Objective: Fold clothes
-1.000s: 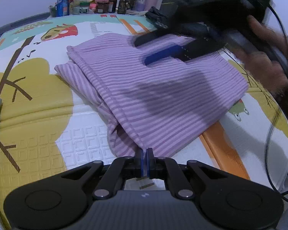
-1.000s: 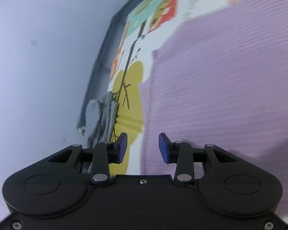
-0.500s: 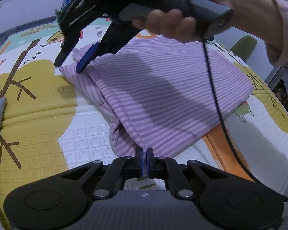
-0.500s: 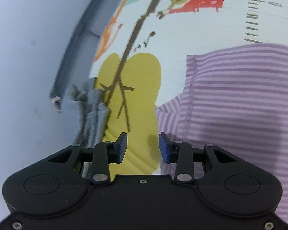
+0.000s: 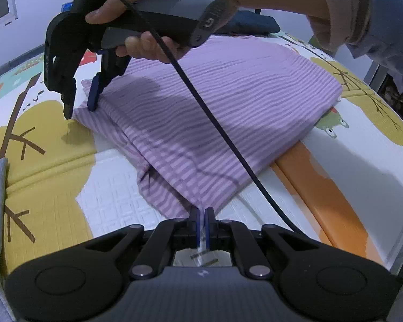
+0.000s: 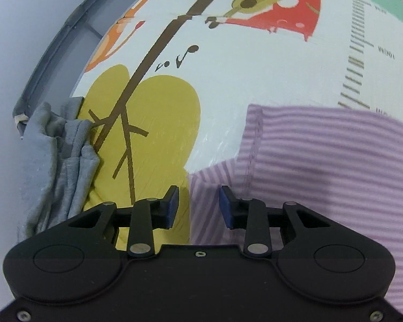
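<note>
Left wrist view: the printed play mat carries the purple striped garment, folded flat across the mat's centre. A grey garment lies bunched at the mat's edge. The right gripper, held in a hand, has its 2 fingers parted — straddling the garment's far corner, nothing clamped. The left gripper is closed on the garment's near corner — pads pinching the fabric.
</note>
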Tool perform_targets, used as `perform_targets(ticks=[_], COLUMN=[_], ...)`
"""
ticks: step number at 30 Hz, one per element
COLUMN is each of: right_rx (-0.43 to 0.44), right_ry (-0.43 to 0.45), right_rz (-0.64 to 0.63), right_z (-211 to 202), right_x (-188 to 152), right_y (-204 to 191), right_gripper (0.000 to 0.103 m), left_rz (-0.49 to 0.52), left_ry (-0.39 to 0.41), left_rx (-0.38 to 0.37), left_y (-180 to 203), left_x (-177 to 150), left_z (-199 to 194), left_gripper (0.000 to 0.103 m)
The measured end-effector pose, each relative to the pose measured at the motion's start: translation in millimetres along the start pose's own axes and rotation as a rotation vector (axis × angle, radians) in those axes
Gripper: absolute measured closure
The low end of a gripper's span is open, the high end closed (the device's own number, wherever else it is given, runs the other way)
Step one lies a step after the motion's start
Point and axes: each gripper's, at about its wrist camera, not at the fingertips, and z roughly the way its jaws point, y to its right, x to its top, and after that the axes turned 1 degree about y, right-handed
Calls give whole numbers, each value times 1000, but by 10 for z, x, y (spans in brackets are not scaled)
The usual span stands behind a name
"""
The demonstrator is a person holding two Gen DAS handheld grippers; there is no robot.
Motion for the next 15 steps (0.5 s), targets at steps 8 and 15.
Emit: perform_targets(ticks=[8, 15], right_rx=[-1, 209], right_ry=[38, 221], right_rz=[4, 136], right_z=[33, -541], right_x=[43, -130], right_y=[-17, 329], right_gripper=[71, 52], left_rz=[-1, -20], left_ry=[-32, -71], left_rx=[-2, 33], left_y=[-74, -287], left_x=[-49, -131], left_z=[-47, -172], left_gripper=[98, 97])
